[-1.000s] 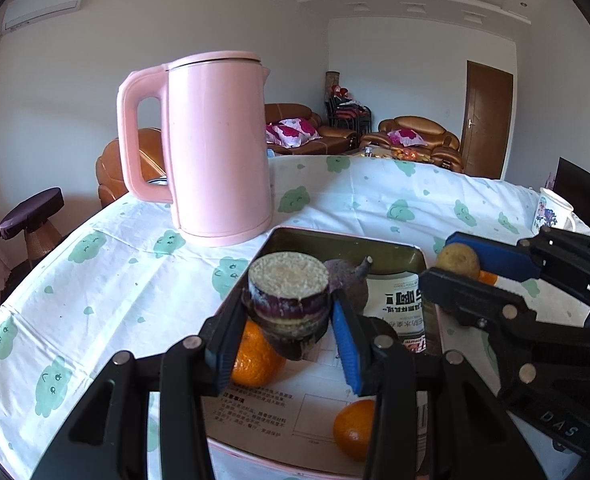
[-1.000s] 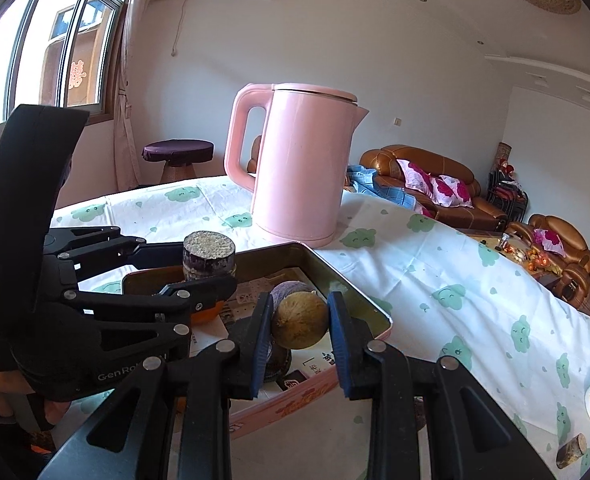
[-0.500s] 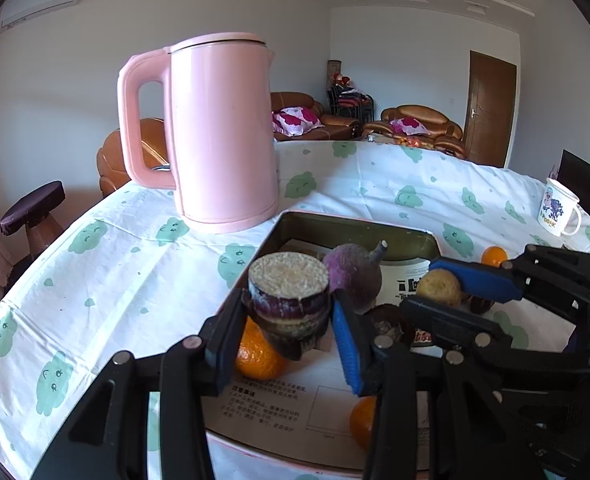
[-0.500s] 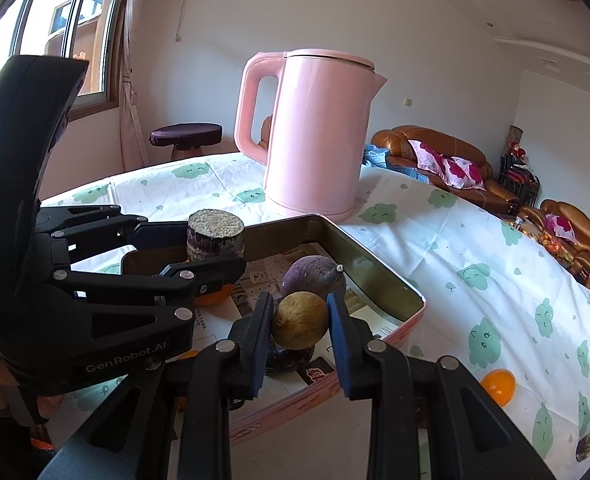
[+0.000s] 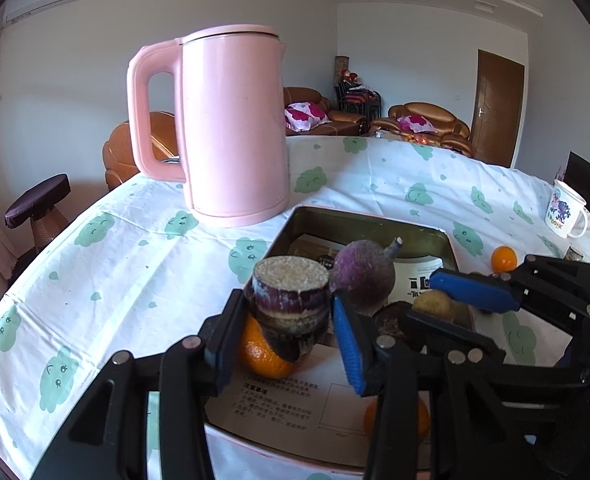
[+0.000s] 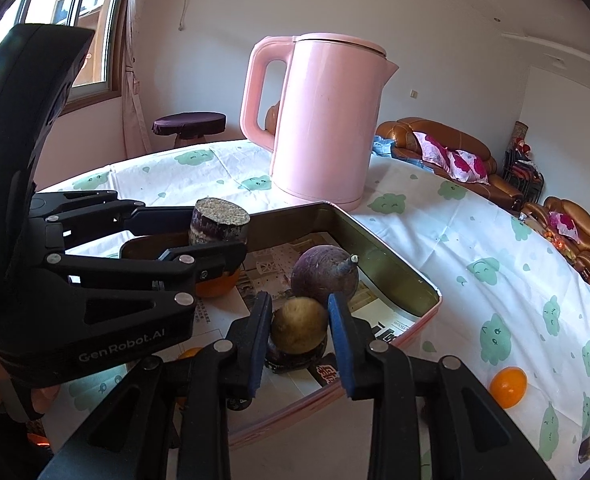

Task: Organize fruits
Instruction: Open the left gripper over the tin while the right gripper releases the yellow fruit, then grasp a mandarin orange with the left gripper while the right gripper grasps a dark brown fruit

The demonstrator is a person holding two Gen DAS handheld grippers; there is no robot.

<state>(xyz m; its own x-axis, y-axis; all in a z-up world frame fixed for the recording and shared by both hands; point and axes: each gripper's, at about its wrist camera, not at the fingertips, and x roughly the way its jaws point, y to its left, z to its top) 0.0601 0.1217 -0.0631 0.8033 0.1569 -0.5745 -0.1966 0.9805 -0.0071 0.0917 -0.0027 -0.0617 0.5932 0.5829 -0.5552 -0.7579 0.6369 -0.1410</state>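
In the left wrist view the left gripper [image 5: 291, 320] sits low at centre over a metal tray [image 5: 369, 225] lined with printed paper; its jaws have just been opening and now stand narrow, with a purple-skinned sugarcane chunk [image 5: 291, 292] between them; a thin gap shows beside the blue right pad, so the chunk looks let go, resting on an orange [image 5: 267, 356] in the tray. Just right of the chunk lies a round purple root [image 5: 363, 274] with a stub stem; a 2nd orange [image 5: 395, 420] shows at the lower right of the tray, partly behind the gripper. In the right wrist view the right gripper [image 6: 300, 330] is at lower centre; its jaws have also just been opening and are narrow, with a small brown round fruit [image 6: 299, 324] between them and gaps on both sides; the fruit sits on a dark piece in the tray [image 6: 391, 264]. A pink kettle [image 5: 231, 120] stands on the cloud-print tablecloth [image 5: 115, 272] just behind the tray, upper centre; a loose orange [image 6: 508, 386] lies on the cloth at the right edge, and a mug [image 5: 565, 210] stands far right.
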